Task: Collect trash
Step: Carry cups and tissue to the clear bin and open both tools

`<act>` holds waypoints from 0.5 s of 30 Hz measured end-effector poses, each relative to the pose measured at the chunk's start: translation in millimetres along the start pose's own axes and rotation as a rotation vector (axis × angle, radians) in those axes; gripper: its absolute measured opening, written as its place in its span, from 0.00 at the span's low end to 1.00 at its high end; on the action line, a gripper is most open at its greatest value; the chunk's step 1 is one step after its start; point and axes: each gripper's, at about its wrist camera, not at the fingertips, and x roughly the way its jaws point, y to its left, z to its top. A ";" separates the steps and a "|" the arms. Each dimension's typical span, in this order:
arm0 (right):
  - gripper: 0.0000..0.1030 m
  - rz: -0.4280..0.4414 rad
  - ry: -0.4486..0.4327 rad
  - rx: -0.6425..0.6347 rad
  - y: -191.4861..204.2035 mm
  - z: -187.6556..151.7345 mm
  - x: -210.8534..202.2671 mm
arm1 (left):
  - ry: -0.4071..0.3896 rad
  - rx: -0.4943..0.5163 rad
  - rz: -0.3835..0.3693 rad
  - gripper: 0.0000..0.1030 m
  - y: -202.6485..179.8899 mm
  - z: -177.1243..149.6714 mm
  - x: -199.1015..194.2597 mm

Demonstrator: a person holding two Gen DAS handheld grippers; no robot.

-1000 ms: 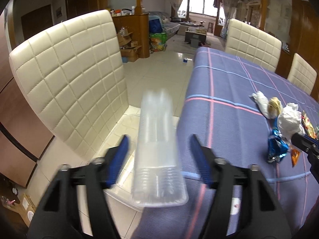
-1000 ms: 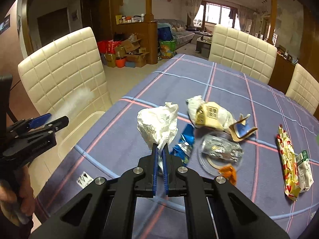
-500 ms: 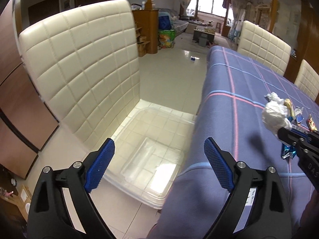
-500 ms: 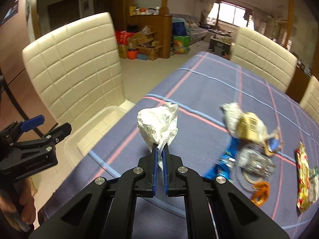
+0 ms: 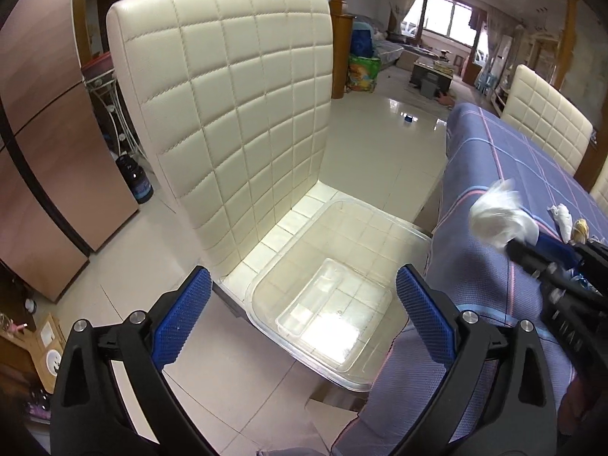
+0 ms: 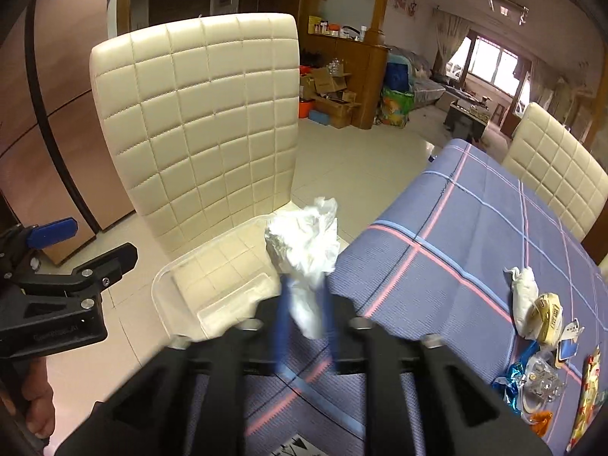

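Crumpled white paper [image 6: 307,243] blurred between just-opening right gripper [image 6: 304,326] pads, contact unclear.

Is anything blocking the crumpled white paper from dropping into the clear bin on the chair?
Nothing visible. The crumpled white paper sits between the right gripper's just-opened jaws, above the clear plastic bin's open top.

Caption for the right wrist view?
Right gripper opening, releasing crumpled tissue beside clear bin on chair.
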 end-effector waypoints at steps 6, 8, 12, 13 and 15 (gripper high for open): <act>0.76 -0.061 -0.040 0.015 -7.5 0.7 -4.0 | 0.006 0.000 -0.004 0.96 -2.4 -1.5 1.7; 0.76 -0.063 -0.032 0.028 -11.1 0.0 -4.7 | 0.006 0.002 -0.009 0.96 -4.4 -0.8 0.8; 0.76 -0.074 -0.024 0.049 -21.3 -5.3 -12.1 | -0.006 0.020 -0.019 0.96 -11.7 -0.2 -3.2; 0.76 -0.076 -0.024 0.053 -23.7 -7.3 -14.4 | -0.007 0.024 -0.023 0.96 -14.4 -0.2 -4.1; 0.76 -0.083 -0.024 0.061 -29.5 -12.5 -21.8 | -0.012 0.035 -0.039 0.96 -21.7 -0.7 -9.0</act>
